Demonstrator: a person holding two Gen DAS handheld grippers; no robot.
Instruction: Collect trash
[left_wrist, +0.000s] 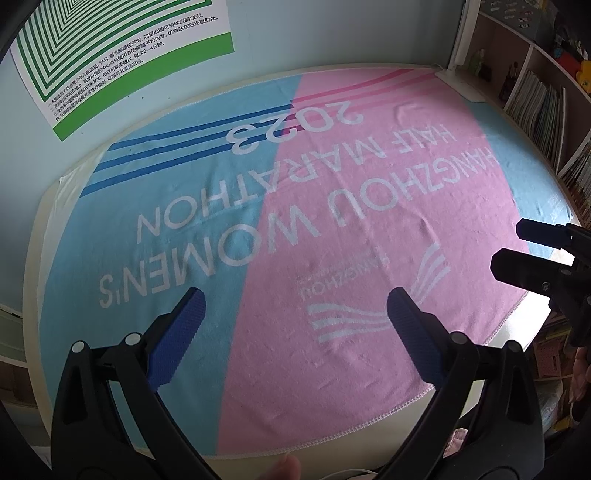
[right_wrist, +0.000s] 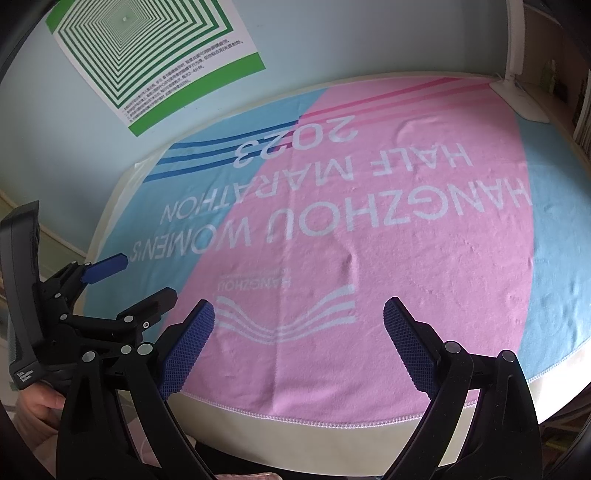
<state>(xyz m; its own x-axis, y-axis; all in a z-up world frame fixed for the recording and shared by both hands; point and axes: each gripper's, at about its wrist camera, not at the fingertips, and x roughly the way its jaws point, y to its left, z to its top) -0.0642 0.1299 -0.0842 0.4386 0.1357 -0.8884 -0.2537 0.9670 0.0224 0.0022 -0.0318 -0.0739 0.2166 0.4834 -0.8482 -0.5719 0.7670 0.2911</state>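
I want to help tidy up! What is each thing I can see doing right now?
left gripper: open, holding nothing.
right gripper: open, holding nothing.
towel: spread flat on the table, a few small wrinkles.
poster: stuck on the wall.
lamp base: standing at the towel's far corner.

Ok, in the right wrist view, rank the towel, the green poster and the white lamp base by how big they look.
Largest to smallest, as they look:
1. towel, filling most of the view
2. green poster
3. white lamp base
The lamp base sits far back, so its true size is unsure.
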